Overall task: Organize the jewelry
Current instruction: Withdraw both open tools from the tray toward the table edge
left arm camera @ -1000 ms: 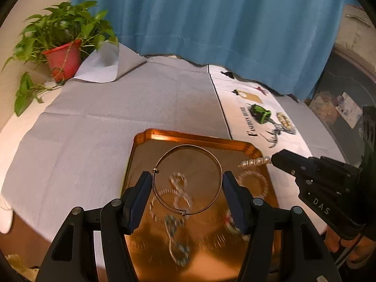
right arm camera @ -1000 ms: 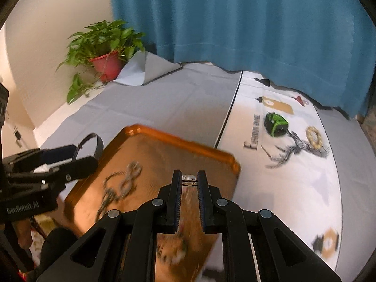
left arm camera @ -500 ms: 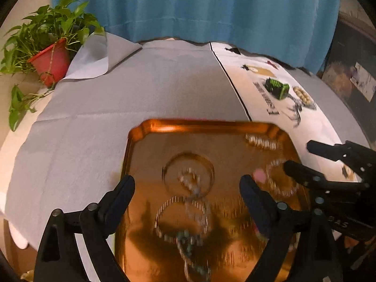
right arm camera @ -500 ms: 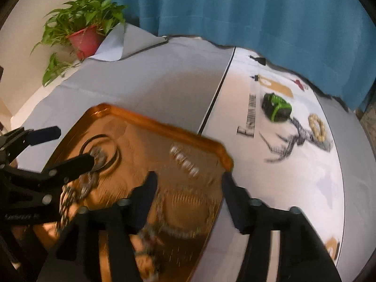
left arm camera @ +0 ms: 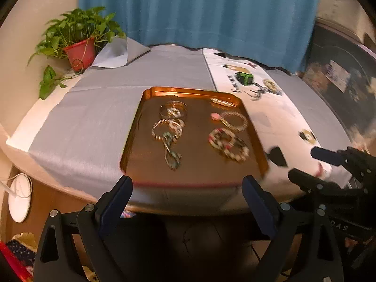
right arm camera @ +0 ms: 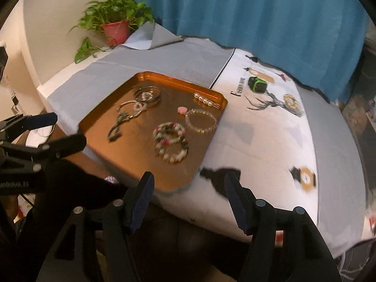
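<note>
Jaws of both grippers stand apart with nothing between them and have just been opening: the left gripper is spread very wide, the right gripper less so. Both hang off the near edge of the desk, pointing down and forward at it, well short of the jewelry. In the left view the right gripper shows at the right edge, beside the desk's near right corner; in the right view the left one shows at the left edge, with a dark sleeve under it.

Nothing lies between either gripper and the tray. This copper tray sits near the desk's front edge, on a grey cloth, its right rim just beside a white printed cloth. All of the task's jewelry that is gathered lies inside it: on the left a thin bangle, a gold ring-shaped bracelet and a dark chain overlapping one another; on the right two beaded bracelets touching each other, a pale bead bracelet with a pink charm beside it, and a pearl clip along the far rim. The pieces are blurred.

Farther out on the white cloth stand a small green box and a gold bead bracelet, apart from the tray. At the back left corner is a potted plant, and behind all a blue curtain.
</note>
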Available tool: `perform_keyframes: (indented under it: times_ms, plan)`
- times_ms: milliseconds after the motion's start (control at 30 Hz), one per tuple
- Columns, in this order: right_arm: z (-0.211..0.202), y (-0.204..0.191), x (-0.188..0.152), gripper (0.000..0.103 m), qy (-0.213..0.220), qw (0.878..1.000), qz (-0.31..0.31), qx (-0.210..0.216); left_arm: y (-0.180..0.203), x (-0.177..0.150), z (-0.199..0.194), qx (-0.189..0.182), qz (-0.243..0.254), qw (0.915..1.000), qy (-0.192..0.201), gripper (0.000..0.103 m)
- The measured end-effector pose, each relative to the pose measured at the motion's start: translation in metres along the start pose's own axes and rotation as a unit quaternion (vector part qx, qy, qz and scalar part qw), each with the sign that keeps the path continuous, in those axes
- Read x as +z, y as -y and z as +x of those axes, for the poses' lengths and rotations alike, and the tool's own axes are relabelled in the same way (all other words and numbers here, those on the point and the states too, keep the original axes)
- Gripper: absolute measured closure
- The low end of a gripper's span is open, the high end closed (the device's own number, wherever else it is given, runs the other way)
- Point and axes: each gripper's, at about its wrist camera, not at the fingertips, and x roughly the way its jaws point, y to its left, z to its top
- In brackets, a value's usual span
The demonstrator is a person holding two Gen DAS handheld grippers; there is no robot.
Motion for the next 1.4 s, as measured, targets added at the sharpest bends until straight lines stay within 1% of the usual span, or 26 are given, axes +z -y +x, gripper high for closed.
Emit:
perform_keyframes:
  times_ms: [67, 200, 400, 500, 900, 1400]
  plan:
    - [-0.02, -0.004, -0.012, 0.039, 0.011, 1.0, 0.003, 0.001, 0.006, -0.01, -0.016, -0.001, 0.001, 1.0, 0.002, 0.01]
    - [-0.048, -0.013, -0.027, 0.038, 0.025, 1.0, -0.004, 0.0, 0.018, -0.023, -0.044, -0.001, 0.006, 0.9998, 0.017, 0.01]
    - [-0.087, -0.015, -0.041, 0.038, 0.061, 0.998, -0.004, -0.008, 0.028, -0.028, -0.078, 0.005, 0.01, 0.9987, 0.05, 0.009]
    - [-0.1, -0.014, -0.047, 0.036, 0.068, 0.998, -0.001, -0.011, 0.034, -0.031, -0.092, 0.005, 0.013, 0.9977, 0.066, 0.008]
    - [-0.113, -0.017, -0.059, 0.036, 0.075, 0.997, 0.002, -0.007, 0.048, -0.039, -0.111, 0.01, 0.031, 0.9964, 0.079, 0.007]
    - [-0.114, -0.008, -0.064, 0.035, 0.072, 0.997, 0.013, -0.007, 0.057, -0.04, -0.109, 0.01, 0.043, 0.9964, 0.073, 0.007]
